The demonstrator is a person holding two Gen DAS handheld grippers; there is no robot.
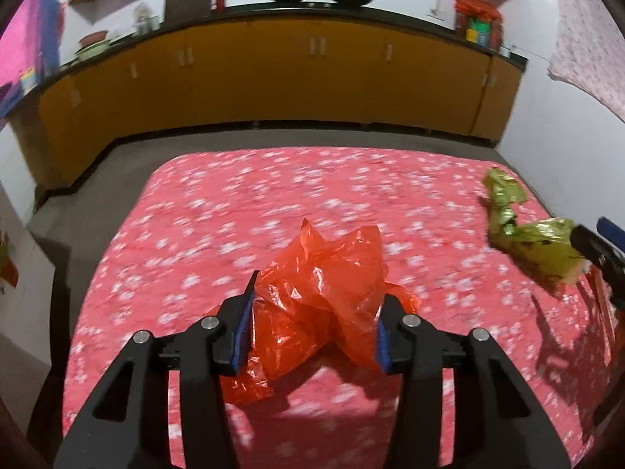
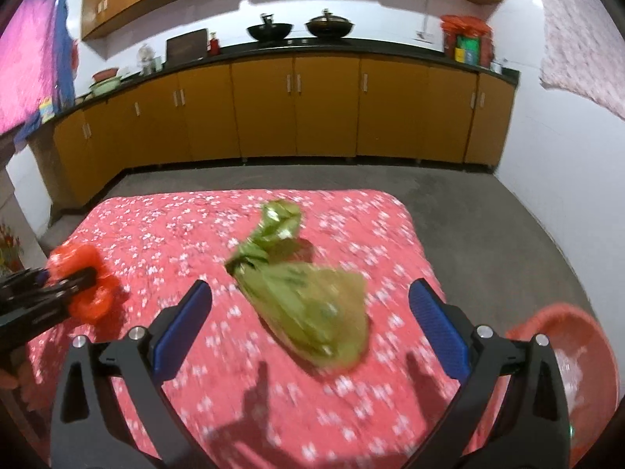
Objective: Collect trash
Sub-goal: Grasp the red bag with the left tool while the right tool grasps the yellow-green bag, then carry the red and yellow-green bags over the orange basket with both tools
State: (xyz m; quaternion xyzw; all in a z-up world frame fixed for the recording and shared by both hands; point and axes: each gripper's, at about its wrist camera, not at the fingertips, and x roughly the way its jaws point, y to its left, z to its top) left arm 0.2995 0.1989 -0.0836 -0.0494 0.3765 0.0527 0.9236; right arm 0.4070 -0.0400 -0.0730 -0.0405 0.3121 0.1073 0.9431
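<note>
A crumpled orange plastic bag (image 1: 332, 265) lies on the pink flowered tablecloth (image 1: 273, 195). My left gripper (image 1: 322, 289) is shut on it, with both blue pads pressing into its sides. In the right wrist view the orange plastic bag (image 2: 97, 301) bulges around the left gripper (image 2: 84, 277) at the far left. A knotted green plastic bag (image 2: 308, 312) lies on the cloth ahead of my right gripper (image 2: 311, 284), which stands wide open around its near end without touching it. The left wrist view shows the green bag (image 1: 543, 246) and the right gripper (image 1: 593, 242) at the right edge.
A red basket (image 2: 578, 336) sits beside the table's near right corner. Grey floor (image 2: 488, 215) runs between the table and the yellow kitchen cabinets (image 2: 297, 117) along the far wall. Pans and jars stand on the dark counter (image 2: 273, 45).
</note>
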